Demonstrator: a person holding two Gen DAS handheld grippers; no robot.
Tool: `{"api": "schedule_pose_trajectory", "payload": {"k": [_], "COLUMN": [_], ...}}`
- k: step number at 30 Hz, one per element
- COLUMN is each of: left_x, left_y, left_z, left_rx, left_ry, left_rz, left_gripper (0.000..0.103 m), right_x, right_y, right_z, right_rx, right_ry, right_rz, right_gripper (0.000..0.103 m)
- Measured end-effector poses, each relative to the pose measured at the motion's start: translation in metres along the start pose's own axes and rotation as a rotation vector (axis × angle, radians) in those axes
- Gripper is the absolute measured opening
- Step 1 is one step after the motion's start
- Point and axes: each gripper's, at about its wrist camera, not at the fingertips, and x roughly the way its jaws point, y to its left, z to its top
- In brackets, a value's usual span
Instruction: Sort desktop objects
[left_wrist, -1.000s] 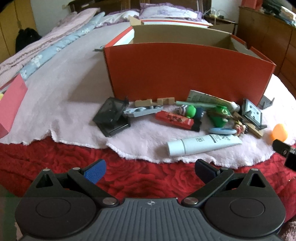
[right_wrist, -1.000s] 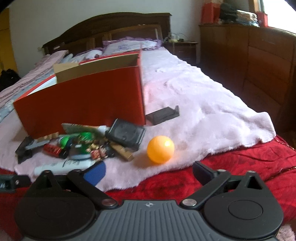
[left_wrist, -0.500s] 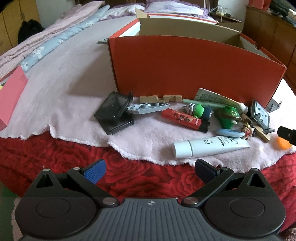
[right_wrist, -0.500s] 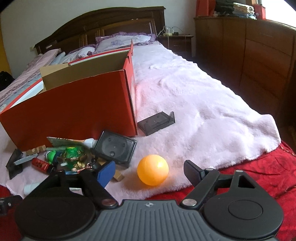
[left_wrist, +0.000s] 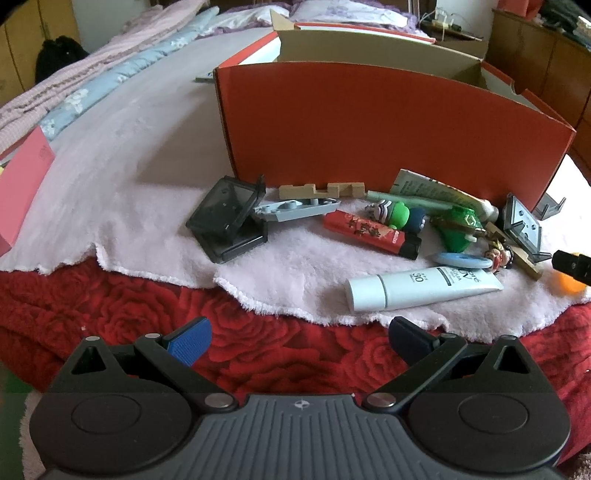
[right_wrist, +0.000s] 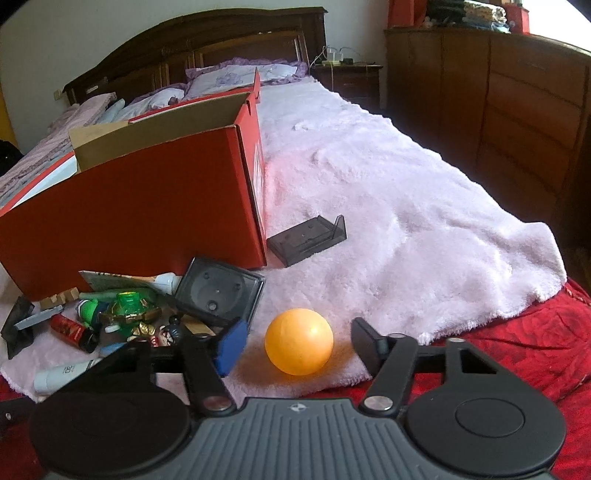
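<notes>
An orange ball (right_wrist: 299, 341) lies on the pale pink blanket (right_wrist: 388, 206). My right gripper (right_wrist: 297, 345) is open, its fingers either side of the ball, apart from it. A pile of small things lies in front of the open red box (left_wrist: 388, 125): a white tube (left_wrist: 421, 288), a red lighter (left_wrist: 369, 234), a green toy (left_wrist: 458, 227), a dark folded stand (left_wrist: 225, 218), a grey flat part (left_wrist: 295, 208) and a wooden piece (left_wrist: 321, 190). My left gripper (left_wrist: 299, 338) is open and empty over the red bedspread, short of the pile.
A dark plastic holder (right_wrist: 306, 240) lies right of the box. A black square stand (right_wrist: 218, 291) leans by the ball. A pink box (left_wrist: 22, 181) stands at far left. Wooden drawers (right_wrist: 517, 110) line the right of the bed.
My right gripper has moved forward and down, so the orange ball now sits between its fingers. My left gripper has moved slightly closer to the pile.
</notes>
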Motion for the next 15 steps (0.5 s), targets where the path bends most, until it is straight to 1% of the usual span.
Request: {"api": "schedule_pose_trajectory", "payload": {"k": [1, 5, 6, 7, 15], "left_x": [-0.0001, 0.0, 0.0, 0.0, -0.0013], "left_y": [-0.0002, -0.001, -0.0012, -0.0014, -0.0049], "left_z": [0.0, 0.0001, 0.0001, 0.0002, -0.0011], "left_rx": [0.003, 0.009, 0.01, 0.012, 0.031], "left_ry": [0.0, 0.003, 0.004, 0.004, 0.003], "left_rz": [-0.001, -0.01, -0.012, -0.014, -0.037], "left_gripper": [0.103, 0.103, 0.103, 0.103, 0.103], "right_x": [0.0002, 0.0007, 0.0009, 0.0012, 0.0003], "right_y": [-0.0001, 0.0007, 0.0008, 0.0007, 0.0023], "right_z": [-0.0007, -0.0022, -0.0024, -0.0026, -0.0046], "right_rx": [0.001, -0.004, -0.005, -0.004, -0.009], "right_ry": [0.003, 0.007, 0.009, 0.011, 0.021], "right_rz": [0.002, 0.001, 0.0, 0.001, -0.007], "right_gripper": [0.058, 0.052, 0.048, 0.042, 0.041]}}
